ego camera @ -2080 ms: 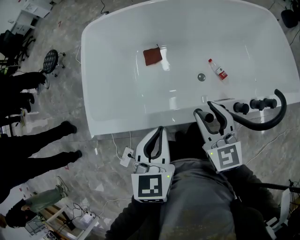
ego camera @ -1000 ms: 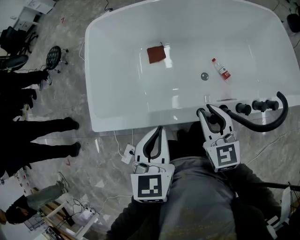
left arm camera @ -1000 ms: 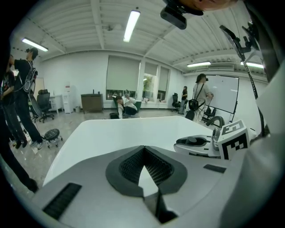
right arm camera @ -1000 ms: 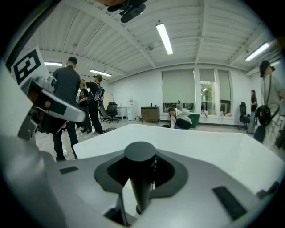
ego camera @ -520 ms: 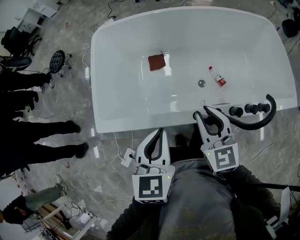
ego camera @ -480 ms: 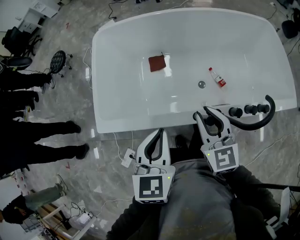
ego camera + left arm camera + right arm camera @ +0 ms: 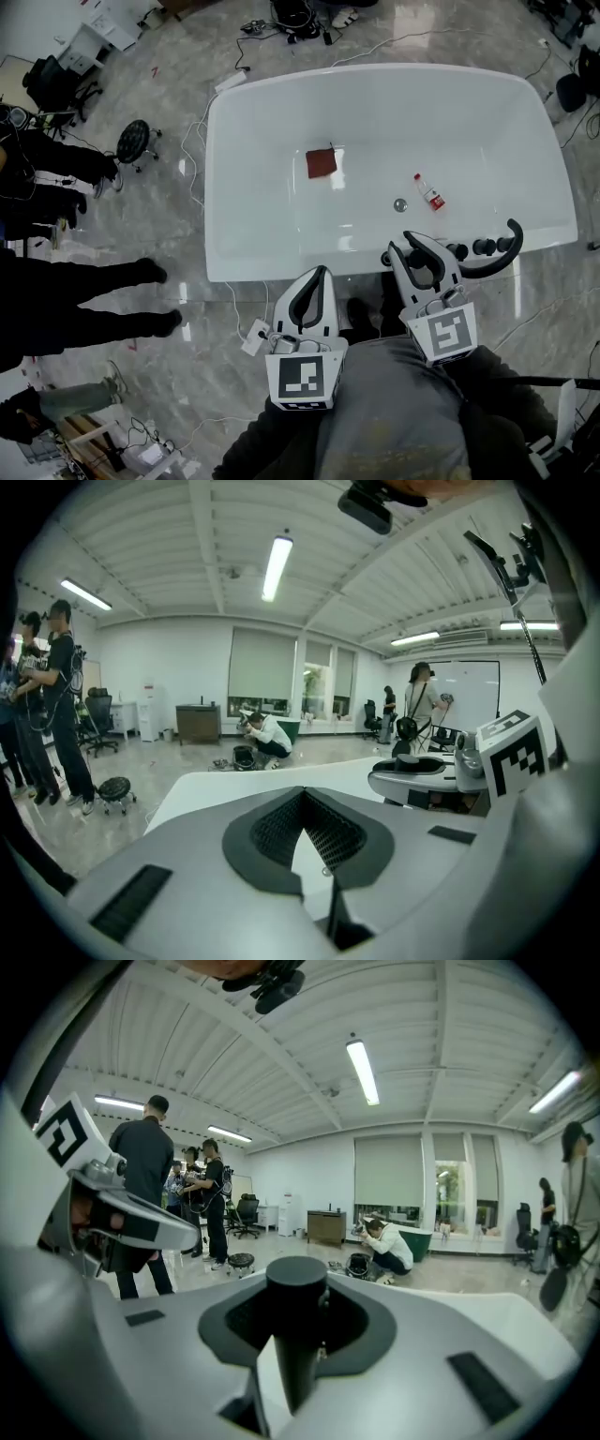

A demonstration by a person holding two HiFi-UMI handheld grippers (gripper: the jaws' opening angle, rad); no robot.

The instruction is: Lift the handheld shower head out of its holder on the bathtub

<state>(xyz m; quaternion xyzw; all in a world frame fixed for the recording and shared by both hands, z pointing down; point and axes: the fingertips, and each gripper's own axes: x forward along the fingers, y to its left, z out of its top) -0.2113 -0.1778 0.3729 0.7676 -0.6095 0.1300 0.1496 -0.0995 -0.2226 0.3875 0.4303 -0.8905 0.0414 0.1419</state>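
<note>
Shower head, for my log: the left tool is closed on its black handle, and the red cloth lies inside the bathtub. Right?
No: the right tool is closed on the shower head handle, as the right gripper view shows; the left tool is shut, empty. The red cloth is in the bathtub.

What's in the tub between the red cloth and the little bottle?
In the head view, only bare white tub lies between the cloth and the bottle. The round drain sits close beside the bottle, just off that line.
</note>
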